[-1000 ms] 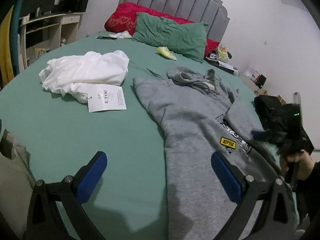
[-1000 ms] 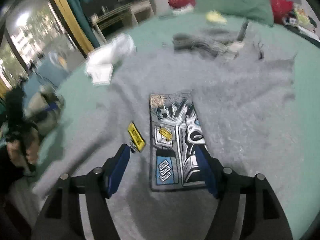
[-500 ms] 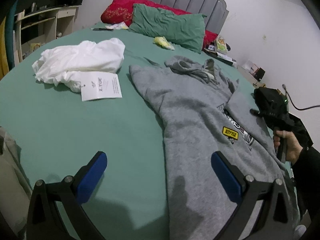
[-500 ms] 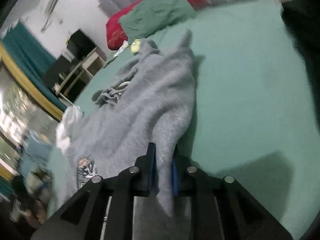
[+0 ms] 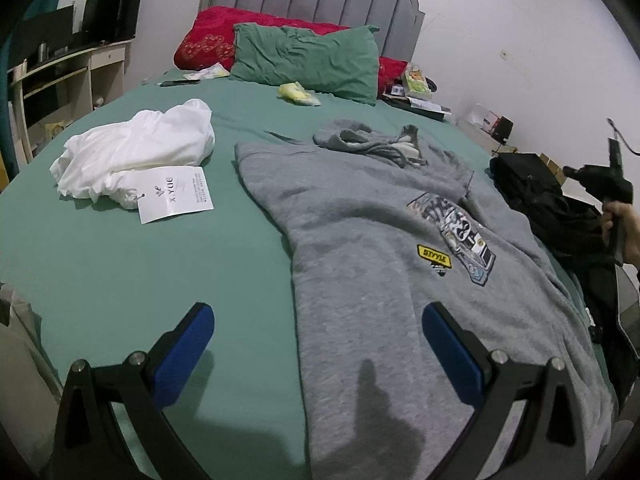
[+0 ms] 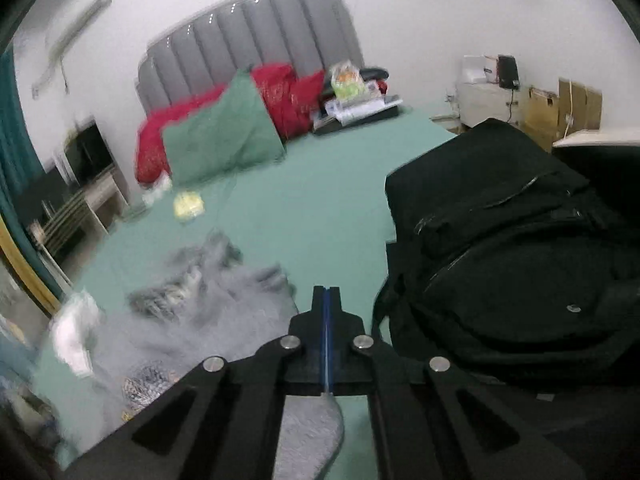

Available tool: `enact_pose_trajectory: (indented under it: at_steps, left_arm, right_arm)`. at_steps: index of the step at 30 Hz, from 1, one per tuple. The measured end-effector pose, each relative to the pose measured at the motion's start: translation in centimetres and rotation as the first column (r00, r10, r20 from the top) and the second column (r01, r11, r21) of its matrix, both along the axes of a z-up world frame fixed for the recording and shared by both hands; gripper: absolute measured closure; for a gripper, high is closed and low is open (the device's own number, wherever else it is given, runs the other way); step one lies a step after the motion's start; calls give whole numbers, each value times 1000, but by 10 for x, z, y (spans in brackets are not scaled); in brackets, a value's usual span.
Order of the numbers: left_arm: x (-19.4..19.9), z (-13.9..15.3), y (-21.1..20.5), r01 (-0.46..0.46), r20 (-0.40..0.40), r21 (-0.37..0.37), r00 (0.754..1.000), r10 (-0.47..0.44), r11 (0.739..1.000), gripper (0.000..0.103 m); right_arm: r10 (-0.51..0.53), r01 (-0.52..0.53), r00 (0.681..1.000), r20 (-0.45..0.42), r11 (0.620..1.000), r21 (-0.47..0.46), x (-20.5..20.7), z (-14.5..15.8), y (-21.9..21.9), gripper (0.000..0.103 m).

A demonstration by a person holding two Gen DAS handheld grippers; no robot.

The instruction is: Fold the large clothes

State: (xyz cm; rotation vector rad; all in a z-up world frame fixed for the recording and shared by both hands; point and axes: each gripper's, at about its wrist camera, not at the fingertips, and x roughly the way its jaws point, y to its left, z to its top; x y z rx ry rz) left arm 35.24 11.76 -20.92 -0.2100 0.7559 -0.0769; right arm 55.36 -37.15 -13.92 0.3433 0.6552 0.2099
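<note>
Jaws: right gripper (image 6: 326, 300) pinching shut on grey fleece hoodie's (image 5: 380, 264) sleeve edge; left gripper (image 5: 316, 336) gaping wide, straddling its hem | Progress: hoodie lying mostly flat on green bedsheet (image 5: 120, 264); folding barely beginning

Grey hoodie (image 5: 360, 240) lies spread face-up on the bed.

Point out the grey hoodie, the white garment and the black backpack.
grey hoodie (image 5: 360, 248): left wrist view, chest fabric.
white garment (image 5: 136, 152): left wrist view, crumpled middle.
black backpack (image 6: 512, 248): right wrist view, front panel.
</note>
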Motion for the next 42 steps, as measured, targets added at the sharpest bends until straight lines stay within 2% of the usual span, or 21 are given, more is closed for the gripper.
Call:
enact_pose_trajectory:
  at_steps: [1,3,4,6,7,9,11,13,14,15,19,22,27,32,34,36,37,38,39,40,42]
  left_arm:
    - [-1,1,0,-4,0,-11,1000,4,1000,0]
    - [-2,1,1,-8,-1,-31,1000,8,999,0]
    - [-3,1,2,-6,-3,-33,1000,6,999,0]
    - [-3,0,1,-1,-10,-23,1000,1,1000,0]
    - [-2,0,2,-3,-11,-17,1000,3,1000,0]
    - [1,-1,3,-6,-12,-18,1000,6,1000,0]
    - [4,-6,4,-2,-24,-8,1000,2,1000,0]
    - [7,-13,6,-6,-41,2,999,6,1000,0]
    - [7,-16,7,-10,-51,0,999,10,1000,0]
    - [9,-20,8,-12,-66,-9,998,11,1000,0]
    - [8,-23,7,-13,-71,-16,997,12,1000,0]
    - [5,-18,0,-1,-48,-4,999,1,1000,0]
    - [-1,-5,-11,27,0,36,1000,-27,999,0]
    - [-6,6,-14,36,21,32,999,-37,999,0]
    - [-8,10,-12,28,27,21,999,-29,999,0]
    - [-9,13,-10,25,29,9,999,-25,1000,0]
    - [-9,14,-9,23,28,0,999,-23,1000,0]
    - [-10,14,-8,23,28,-10,999,-23,1000,0]
    - [-10,14,-8,24,27,-19,999,-23,1000,0]
    - [-11,14,-8,24,23,-25,999,-24,999,0]
    - [-10,11,-9,28,9,-27,1000,-28,999,0]
  right_arm:
    - [35,-35,999,-8,999,21,2,0,-3,103]
    - [58,-61,997,-56,996,-63,13,-10,11,100]
    - [80,-87,994,-77,993,-86,22,-17,19,93]
    - [92,-108,986,-139,987,-118,38,-47,36,16]
    - [78,-99,985,-152,986,-135,45,-64,47,15]
    - [57,-85,974,-220,989,-120,55,-95,50,15]
    - [39,-52,956,-290,998,-40,60,-125,49,18]
    - [71,-54,939,-336,997,59,57,-149,37,55]
    - [96,-70,934,-343,994,86,54,-160,39,93]
    - [110,-85,936,-333,992,91,47,-164,41,96]
    - [94,-95,968,-233,995,5,28,-142,47,97]
    - [39,-47,994,-106,996,-80,14,-96,48,98]
    - [-57,60,998,23,986,-158,-17,-19,47,98]
    - [-194,255,960,200,900,-354,-73,39,42,98]
    - [-115,249,947,301,854,-457,-111,56,69,98]
    - [95,95,945,314,838,-537,-139,53,111,97]
    - [241,-63,936,255,829,-555,-148,41,137,96]
    - [384,-247,911,151,800,-546,-155,23,162,93]
    - [457,-354,886,79,778,-519,-158,7,178,90]
    - [535,-503,843,-61,741,-445,-164,-25,201,85]
    - [550,-590,807,-215,731,-344,-172,-68,214,52]
